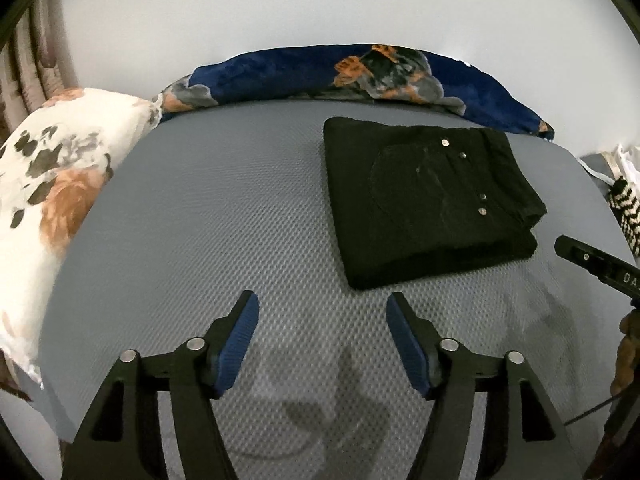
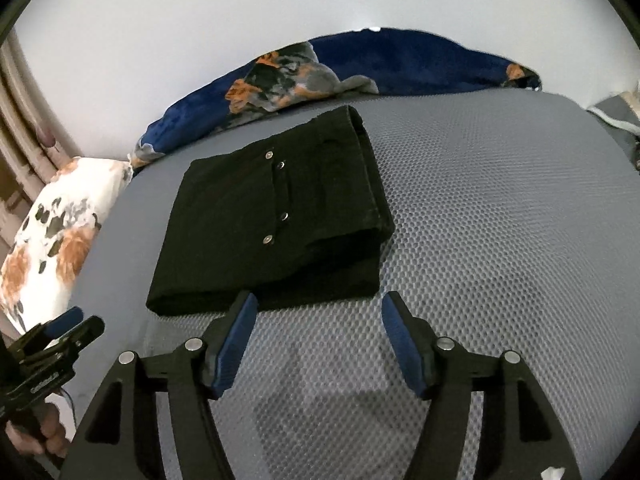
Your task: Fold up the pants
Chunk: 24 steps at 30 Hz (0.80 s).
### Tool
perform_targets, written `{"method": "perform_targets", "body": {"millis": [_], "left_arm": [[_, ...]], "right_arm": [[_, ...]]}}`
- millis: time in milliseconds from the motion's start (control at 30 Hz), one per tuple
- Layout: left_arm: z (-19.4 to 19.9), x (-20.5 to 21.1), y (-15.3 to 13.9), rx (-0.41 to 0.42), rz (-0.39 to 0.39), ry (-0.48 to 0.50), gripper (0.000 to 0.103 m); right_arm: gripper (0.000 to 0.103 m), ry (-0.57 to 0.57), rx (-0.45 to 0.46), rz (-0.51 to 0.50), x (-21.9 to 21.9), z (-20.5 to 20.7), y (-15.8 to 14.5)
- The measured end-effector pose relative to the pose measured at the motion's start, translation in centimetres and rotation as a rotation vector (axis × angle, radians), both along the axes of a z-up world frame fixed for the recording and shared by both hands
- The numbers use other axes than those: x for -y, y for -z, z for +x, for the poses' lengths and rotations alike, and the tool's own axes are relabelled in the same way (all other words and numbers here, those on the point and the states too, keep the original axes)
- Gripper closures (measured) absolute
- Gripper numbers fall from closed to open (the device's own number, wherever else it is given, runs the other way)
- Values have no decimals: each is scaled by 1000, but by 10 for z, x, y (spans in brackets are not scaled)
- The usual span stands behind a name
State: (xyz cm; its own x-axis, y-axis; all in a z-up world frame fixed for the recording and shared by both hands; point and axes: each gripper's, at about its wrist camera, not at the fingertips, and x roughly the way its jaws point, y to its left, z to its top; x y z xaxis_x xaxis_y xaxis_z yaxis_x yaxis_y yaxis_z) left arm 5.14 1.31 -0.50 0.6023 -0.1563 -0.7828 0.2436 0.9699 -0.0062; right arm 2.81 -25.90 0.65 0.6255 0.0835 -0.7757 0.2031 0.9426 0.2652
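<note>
Both tools, left tool (image 1: pixel 322 340) and right tool (image 2: pixel 316 338), gaping, empty. Folded black pants (image 2: pixel 272 216) on mattress (image 2: pixel 500 220); could unfold if snagged.

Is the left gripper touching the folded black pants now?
Apart. The left wrist view shows bare grey mattress between the open left gripper and the pants.

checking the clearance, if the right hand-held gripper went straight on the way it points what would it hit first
Probably the grey mattress, just past the near right corner of the folded black pants. The right hand-held gripper stands open with nothing between its jaws. Depth is unclear, so its left finger might brush the pants' edge.
</note>
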Motion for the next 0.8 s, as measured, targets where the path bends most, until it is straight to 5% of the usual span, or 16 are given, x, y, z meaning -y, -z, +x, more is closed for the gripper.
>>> {"method": "perform_targets", "body": {"millis": [433, 800], "left_arm": [[-14, -5, 12, 30, 36, -13, 34], [-12, -6, 30, -5, 63, -40, 34]], "right_arm": [[25, -23, 30, -170, -42, -17, -5], [21, -52, 40, -195, -51, -20, 5]]}}
